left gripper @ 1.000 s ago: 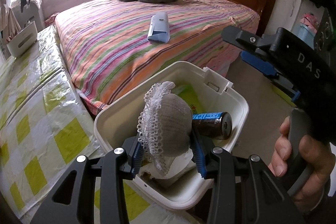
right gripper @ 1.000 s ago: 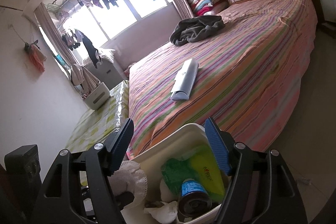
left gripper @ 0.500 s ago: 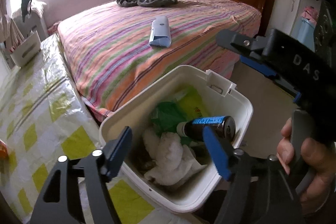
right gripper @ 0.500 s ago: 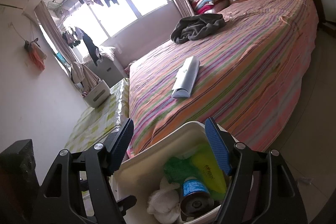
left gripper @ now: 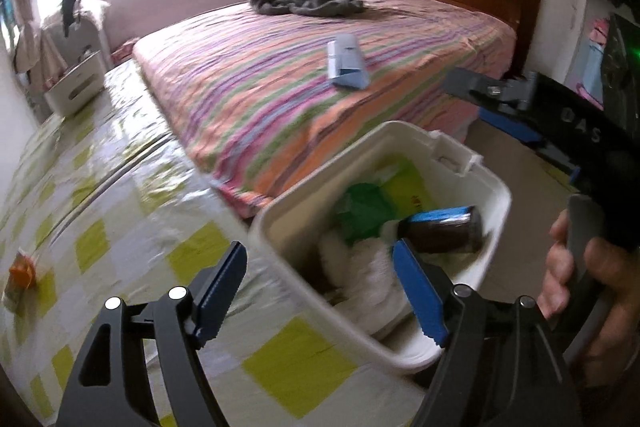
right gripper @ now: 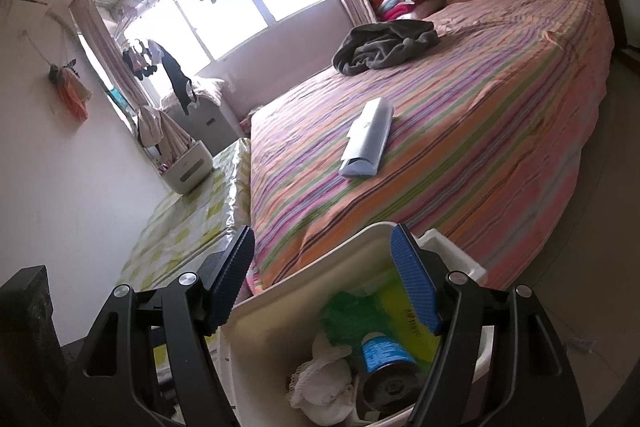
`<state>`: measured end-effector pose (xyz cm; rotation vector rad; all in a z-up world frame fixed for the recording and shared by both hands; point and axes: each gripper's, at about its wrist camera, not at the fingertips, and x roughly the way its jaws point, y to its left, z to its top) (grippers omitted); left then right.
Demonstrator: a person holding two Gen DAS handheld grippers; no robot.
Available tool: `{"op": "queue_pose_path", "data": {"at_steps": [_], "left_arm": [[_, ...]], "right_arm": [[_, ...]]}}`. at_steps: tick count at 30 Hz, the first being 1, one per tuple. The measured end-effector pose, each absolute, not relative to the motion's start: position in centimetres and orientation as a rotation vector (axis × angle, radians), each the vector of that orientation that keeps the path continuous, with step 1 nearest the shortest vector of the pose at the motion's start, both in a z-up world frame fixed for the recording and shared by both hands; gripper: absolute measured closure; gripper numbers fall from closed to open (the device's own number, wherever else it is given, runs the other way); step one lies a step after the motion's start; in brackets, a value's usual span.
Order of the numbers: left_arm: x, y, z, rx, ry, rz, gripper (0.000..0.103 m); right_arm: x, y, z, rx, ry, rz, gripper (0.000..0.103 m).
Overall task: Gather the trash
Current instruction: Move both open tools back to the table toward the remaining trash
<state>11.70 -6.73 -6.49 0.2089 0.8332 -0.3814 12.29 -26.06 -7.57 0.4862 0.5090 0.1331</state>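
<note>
The left tongs (left gripper: 320, 291) are empty and their jaws are opening wide, one blue pad over the checkered desk (left gripper: 120, 211) and the other over the white bin (left gripper: 496, 203). Nothing lies between them. The bin stands at the desk's corner nearest the bed (left gripper: 360, 107) and already holds a wad of white lacy stuff (right gripper: 324, 379), a dark can with a blue label (left gripper: 444, 231) lying on its side, and green and yellow wrappers (left gripper: 384, 199).

What looks left to collect on the desk is a small orange scrap (left gripper: 22, 273), far off to the left of the left tongs, well apart from the bin and on the opposite side from it. It is too blurred to give a long axis (I cannot tell what it is). The left tongs are plainly the nearer, so I judge the reach is theirs.

The right tongs (right gripper: 324, 279) hang over the bin's rim, parted at a middling width, gripping nothing
</note>
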Motion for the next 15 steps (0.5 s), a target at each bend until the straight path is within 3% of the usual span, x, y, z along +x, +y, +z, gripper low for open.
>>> {"op": "queue_pose_path", "data": {"at_steps": [15], "left_arm": [[14.5,6.6,-5.2,0.046,0.786,-0.169,0.029]], "right_arm": [[14.0,-19.4,-7.7,0.397,0.568,0.225,0.032]]}}
